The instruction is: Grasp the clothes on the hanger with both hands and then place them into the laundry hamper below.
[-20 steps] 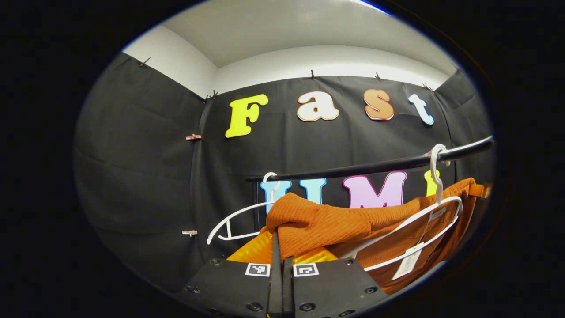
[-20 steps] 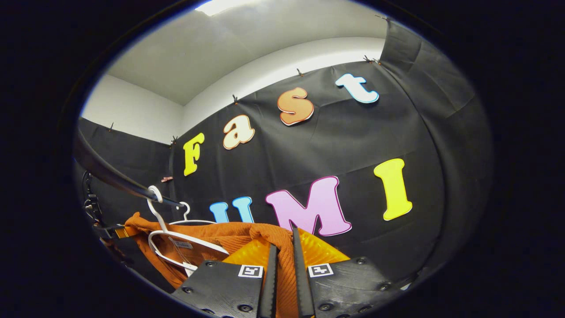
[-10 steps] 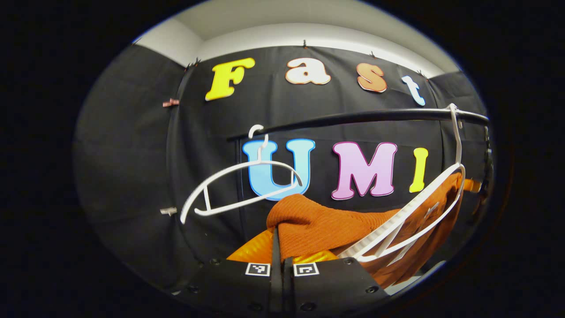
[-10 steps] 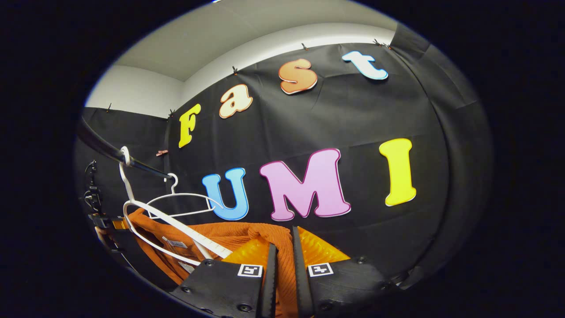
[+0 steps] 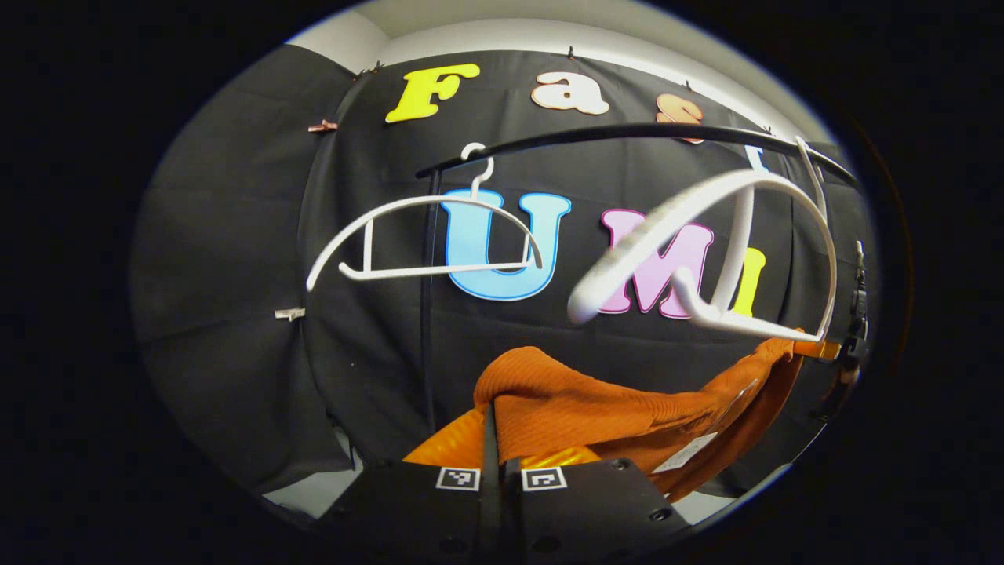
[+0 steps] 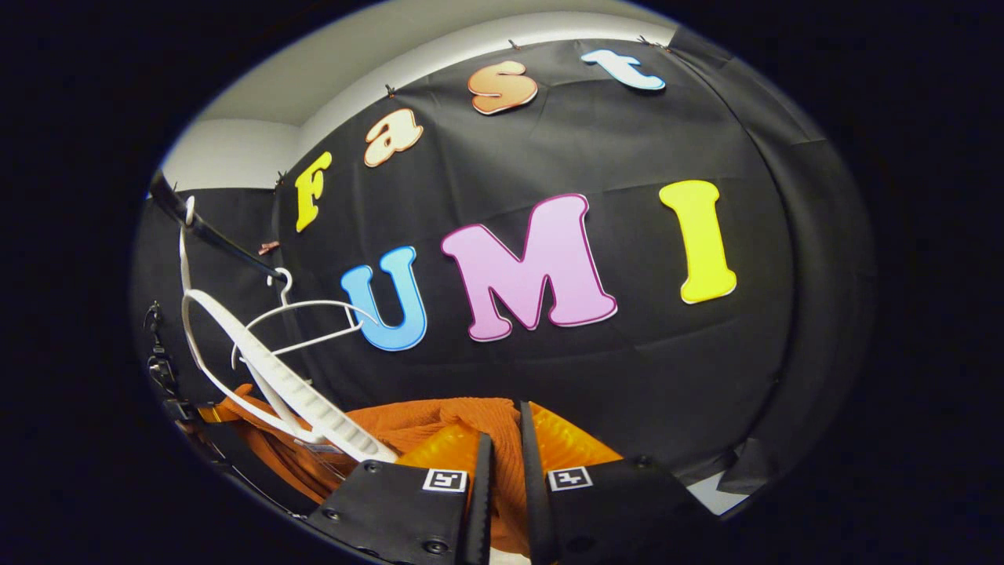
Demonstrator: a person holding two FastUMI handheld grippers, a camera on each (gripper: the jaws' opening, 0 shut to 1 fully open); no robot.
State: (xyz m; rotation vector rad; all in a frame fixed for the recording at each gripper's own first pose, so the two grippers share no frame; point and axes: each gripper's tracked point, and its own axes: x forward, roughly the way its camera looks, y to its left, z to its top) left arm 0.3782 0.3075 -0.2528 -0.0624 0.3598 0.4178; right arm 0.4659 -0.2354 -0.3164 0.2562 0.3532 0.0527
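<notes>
Garment (image 5: 596,400) below hangers (image 5: 706,251)

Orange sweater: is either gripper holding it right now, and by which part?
Both. The left gripper pinches a bunched fold of the orange knit sweater; the right gripper clamps another fold at its opposite end.

The garment (image 5: 596,396) is a knitted cloth with fine ribs, matt and a little rough. The near hanger (image 5: 706,251) at 2 o'clock in the left gripper view looks like smooth white plastic, and in the right gripper view its arm (image 6: 302,392) at 8 o'clock has small ridges. The far hanger (image 5: 423,235) is thin and smooth (probably plastic also). The rail (image 5: 627,133) is dark and smooth with a slight shine. A paper-like tag (image 5: 686,453) lies on the knit.
</notes>
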